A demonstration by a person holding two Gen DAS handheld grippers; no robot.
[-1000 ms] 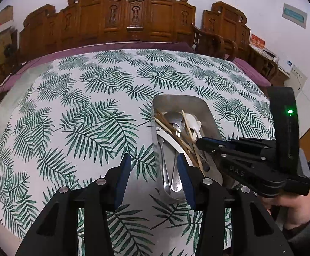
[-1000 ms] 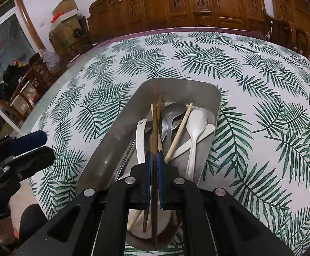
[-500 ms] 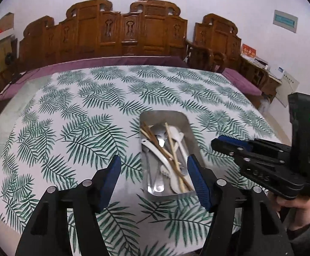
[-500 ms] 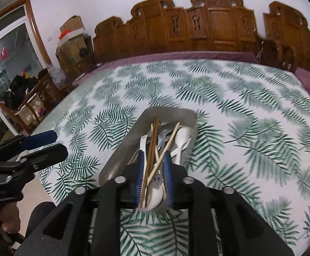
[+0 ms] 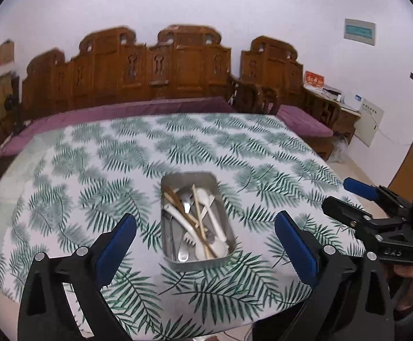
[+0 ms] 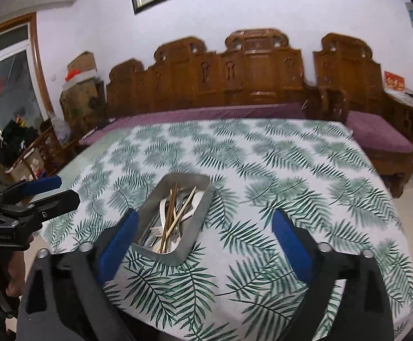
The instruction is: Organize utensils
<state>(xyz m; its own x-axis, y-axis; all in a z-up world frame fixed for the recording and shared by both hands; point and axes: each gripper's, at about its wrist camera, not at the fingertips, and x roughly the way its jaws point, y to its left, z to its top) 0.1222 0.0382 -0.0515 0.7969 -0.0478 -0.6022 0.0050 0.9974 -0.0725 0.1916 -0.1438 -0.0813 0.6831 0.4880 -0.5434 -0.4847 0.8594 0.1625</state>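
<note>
- Left tongs (image 5: 205, 237) and right tongs (image 6: 203, 234) both hang above the worktop (image 5: 98, 170), jaws spreading wide, nothing between the pads.
- The tray (image 5: 225, 216) sits near the worktop's front edge, with every utensil in it (a loose heap).
- Judged step: the sorting looks finished; no utensil lies outside the tray, so the next move seems to be only drawing clear.
- Count: one tray; about three tan chopsticks (image 5: 197, 213), several white spoons (image 5: 216, 227), a few metal pieces, which overlap too much to count exactly.
</note>
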